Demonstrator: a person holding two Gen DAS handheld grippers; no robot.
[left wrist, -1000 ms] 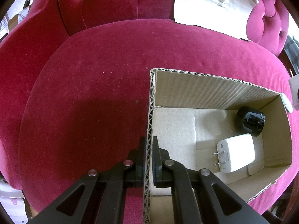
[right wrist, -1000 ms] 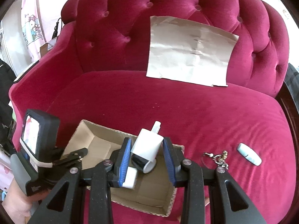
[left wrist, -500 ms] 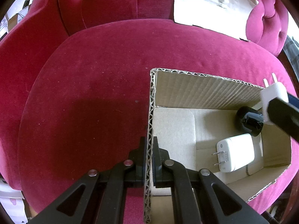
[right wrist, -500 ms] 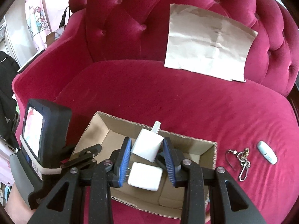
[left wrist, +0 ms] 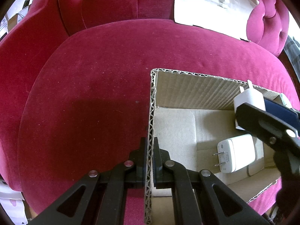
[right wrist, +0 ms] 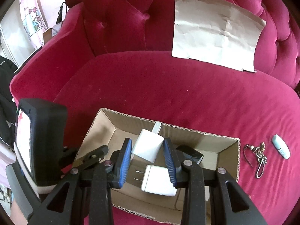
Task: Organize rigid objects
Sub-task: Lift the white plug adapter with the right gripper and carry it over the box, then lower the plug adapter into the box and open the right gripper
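An open cardboard box (left wrist: 189, 86) (right wrist: 221, 140) sits on the red sofa seat. My left gripper (left wrist: 149, 161) is shut on the box's left wall. My right gripper (right wrist: 147, 150) (left wrist: 249, 105) is shut on a small white plug adapter (right wrist: 148, 146) (left wrist: 247, 97), held above the box's inside. On the box floor lies a larger white charger (left wrist: 237, 152) (right wrist: 159, 180) with its two prongs pointing left. A black object (right wrist: 191, 152) lies beside it, hidden in the left wrist view by the right gripper.
A small white stick-shaped object (right wrist: 281, 149) and a metal key chain (right wrist: 259, 157) lie on the seat right of the box. A sheet of brown paper (right wrist: 215, 30) (left wrist: 211, 5) leans on the tufted sofa back. The left hand-held device (right wrist: 39, 144) stands at the box's left.
My right gripper has carried the small white adapter leftward and down over the box, and now reaches further into the left wrist view. The left gripper and the box have stayed put.
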